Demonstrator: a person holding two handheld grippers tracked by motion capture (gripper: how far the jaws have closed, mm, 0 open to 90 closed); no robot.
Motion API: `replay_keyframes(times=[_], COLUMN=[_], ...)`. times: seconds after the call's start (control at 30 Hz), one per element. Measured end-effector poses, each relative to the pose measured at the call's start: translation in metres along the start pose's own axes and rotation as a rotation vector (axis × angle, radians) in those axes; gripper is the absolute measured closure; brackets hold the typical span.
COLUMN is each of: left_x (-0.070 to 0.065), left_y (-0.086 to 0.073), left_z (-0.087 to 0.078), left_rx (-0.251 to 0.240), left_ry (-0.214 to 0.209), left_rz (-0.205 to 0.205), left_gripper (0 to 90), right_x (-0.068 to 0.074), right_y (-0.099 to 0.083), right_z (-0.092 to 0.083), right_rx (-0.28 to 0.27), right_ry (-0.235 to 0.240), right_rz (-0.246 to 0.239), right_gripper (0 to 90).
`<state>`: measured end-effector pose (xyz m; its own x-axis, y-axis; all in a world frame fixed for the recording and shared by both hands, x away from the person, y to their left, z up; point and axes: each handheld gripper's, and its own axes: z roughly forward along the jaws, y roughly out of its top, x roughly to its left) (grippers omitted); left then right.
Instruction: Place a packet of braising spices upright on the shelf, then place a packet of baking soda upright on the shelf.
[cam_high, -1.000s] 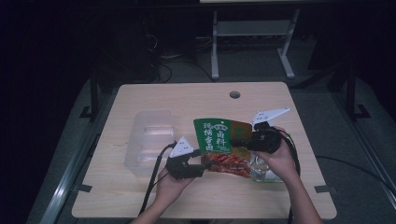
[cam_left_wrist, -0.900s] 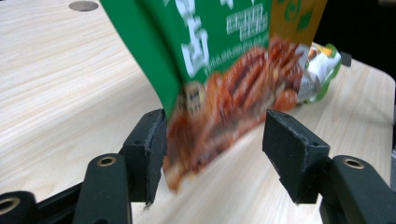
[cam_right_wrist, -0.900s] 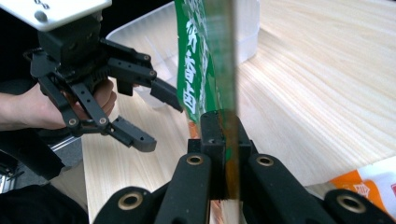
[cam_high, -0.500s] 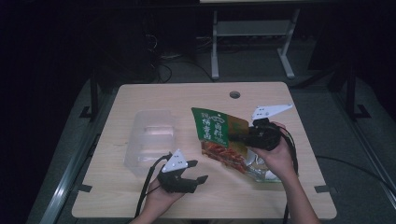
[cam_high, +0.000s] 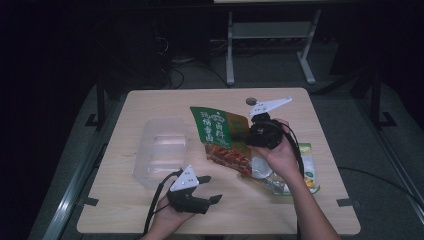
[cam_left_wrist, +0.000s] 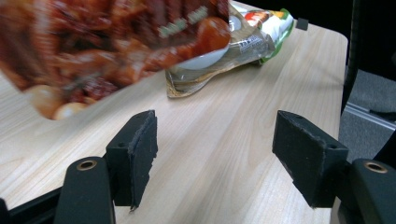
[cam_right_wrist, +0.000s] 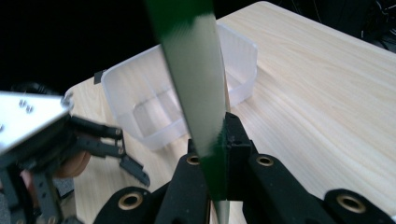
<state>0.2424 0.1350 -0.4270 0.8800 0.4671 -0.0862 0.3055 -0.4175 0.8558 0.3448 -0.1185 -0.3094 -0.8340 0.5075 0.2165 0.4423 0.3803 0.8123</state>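
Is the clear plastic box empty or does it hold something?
Empty: the clear plastic box shows only its bare inside; both snack bags are outside it.

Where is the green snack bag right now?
In the high view the green snack bag is lifted above the middle of the table, pinched by the right tool. The clear plastic box sits to its left, and another packet lies underneath.

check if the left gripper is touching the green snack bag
Apart. In the left gripper view the left gripper has open jaws with bare table between them, and the green snack bag hangs beyond them, held by the right gripper.
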Motion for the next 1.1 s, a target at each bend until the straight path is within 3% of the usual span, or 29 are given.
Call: replay_keyframes(times=[0.23, 0.4, 0.53, 0.8, 1.1], left_x=[0.0, 0.0, 0.001, 0.001, -0.002], left_y=[-0.002, -0.004, -0.004, -0.004, -0.003], left_z=[0.002, 0.002, 0.004, 0.004, 0.005], left_rx=[0.012, 0.003, -0.007, 0.004, 0.014], left_ry=[-0.014, -0.015, -0.025, -0.02, -0.026], left_rz=[0.004, 0.009, -0.021, -0.001, 0.02], left_gripper=[29.6, 28.6, 26.9, 26.1, 26.0], right_x=[-0.001, -0.002, -0.002, -0.004, 0.004], right_y=[0.02, 0.031, 0.042, 0.06, 0.081], right_z=[0.008, 0.014, 0.019, 0.04, 0.057], right_rx=[-0.008, -0.018, -0.022, -0.02, -0.032], right_ry=[-0.022, -0.01, 0.004, 0.014, 0.03], right_rz=[-0.009, -0.016, -0.008, -0.015, -0.04], right_gripper=[89.3, 89.3, 89.3, 89.3, 89.3])
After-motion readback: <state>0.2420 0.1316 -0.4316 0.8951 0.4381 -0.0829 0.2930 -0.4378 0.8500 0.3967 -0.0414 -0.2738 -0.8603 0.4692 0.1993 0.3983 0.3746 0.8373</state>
